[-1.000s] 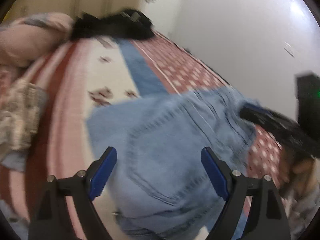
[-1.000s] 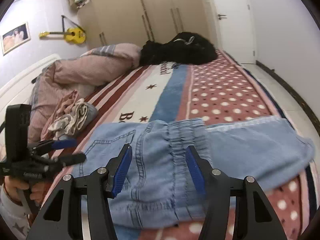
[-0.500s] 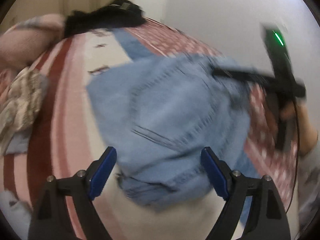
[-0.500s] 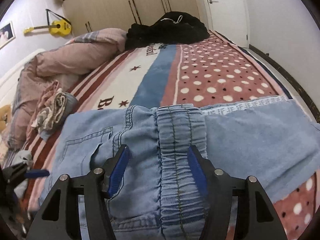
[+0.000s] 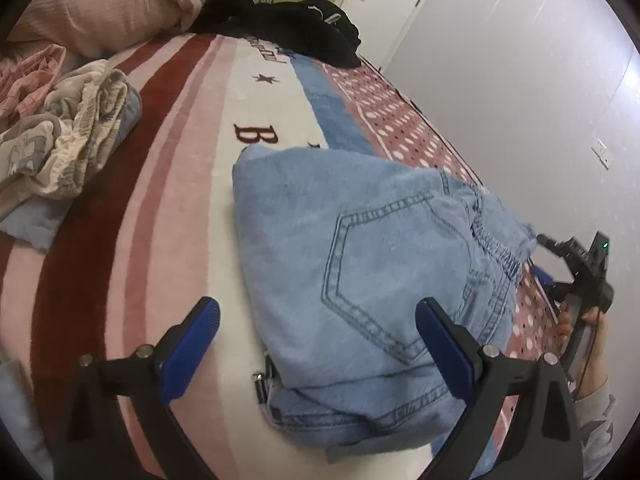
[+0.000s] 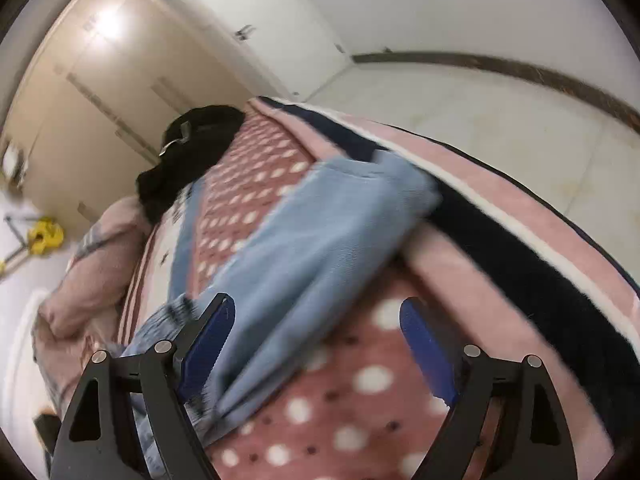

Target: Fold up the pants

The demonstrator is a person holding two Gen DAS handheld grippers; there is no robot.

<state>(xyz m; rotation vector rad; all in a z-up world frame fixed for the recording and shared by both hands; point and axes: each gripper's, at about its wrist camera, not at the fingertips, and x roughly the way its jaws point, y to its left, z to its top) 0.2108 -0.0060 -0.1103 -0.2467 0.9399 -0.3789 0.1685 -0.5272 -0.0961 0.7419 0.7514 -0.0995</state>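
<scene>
The light blue denim pants [image 5: 360, 264] lie folded on the bed, back pocket up, waistband to the right. My left gripper [image 5: 316, 336] is open and empty, held just above the near end of the pants. My right gripper [image 6: 316, 332] is open and empty over the polka-dot blanket beside a pant leg [image 6: 304, 236] that runs toward the bed's edge. The right gripper also shows in the left wrist view [image 5: 576, 272], held in a hand at the far right.
A striped blanket [image 5: 168, 184] covers the bed. A heap of crumpled laundry [image 5: 64, 136] lies at the left, a pink duvet [image 5: 104, 4] and black clothes [image 5: 288, 28] at the far end. The floor [image 6: 480, 120] lies beyond the bed's right edge.
The right gripper has swung off the waistband to the right, toward the pant leg and bed edge, and tilted. The left gripper has pulled back and steadied over the folded pants.
</scene>
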